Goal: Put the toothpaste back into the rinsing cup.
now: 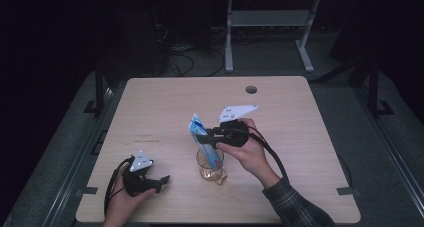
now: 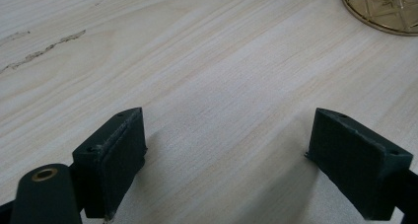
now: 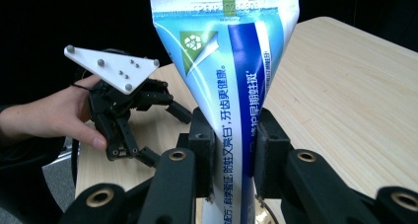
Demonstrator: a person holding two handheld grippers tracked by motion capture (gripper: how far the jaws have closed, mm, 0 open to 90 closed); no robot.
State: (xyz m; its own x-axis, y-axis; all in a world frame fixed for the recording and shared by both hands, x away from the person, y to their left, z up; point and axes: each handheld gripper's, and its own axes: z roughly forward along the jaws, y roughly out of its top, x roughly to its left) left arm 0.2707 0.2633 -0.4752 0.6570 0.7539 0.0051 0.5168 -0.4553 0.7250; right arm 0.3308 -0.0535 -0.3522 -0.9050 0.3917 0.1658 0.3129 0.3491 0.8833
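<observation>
A blue and white toothpaste tube (image 1: pixel 204 141) stands tilted with its lower end inside an amber glass cup (image 1: pixel 210 166) near the table's middle. My right gripper (image 1: pixel 204 135) is shut on the tube's middle. In the right gripper view the tube (image 3: pixel 234 81) rises crimped end up between the black pads (image 3: pixel 204 157), which press both its sides. My left gripper (image 1: pixel 159 181) rests low on the table at the front left, a hand around it. Its jaws (image 2: pixel 224 160) stand wide apart over bare wood, with the cup's base (image 2: pixel 382 9) at the top right of the left gripper view.
The wooden table (image 1: pixel 150 102) has a cable hole (image 1: pixel 251 89) at the back right. A scuff mark (image 2: pixel 42 51) lies on the wood left of my left gripper. Beyond the far edge stand a desk frame (image 1: pixel 267 22) and cables on a dark floor.
</observation>
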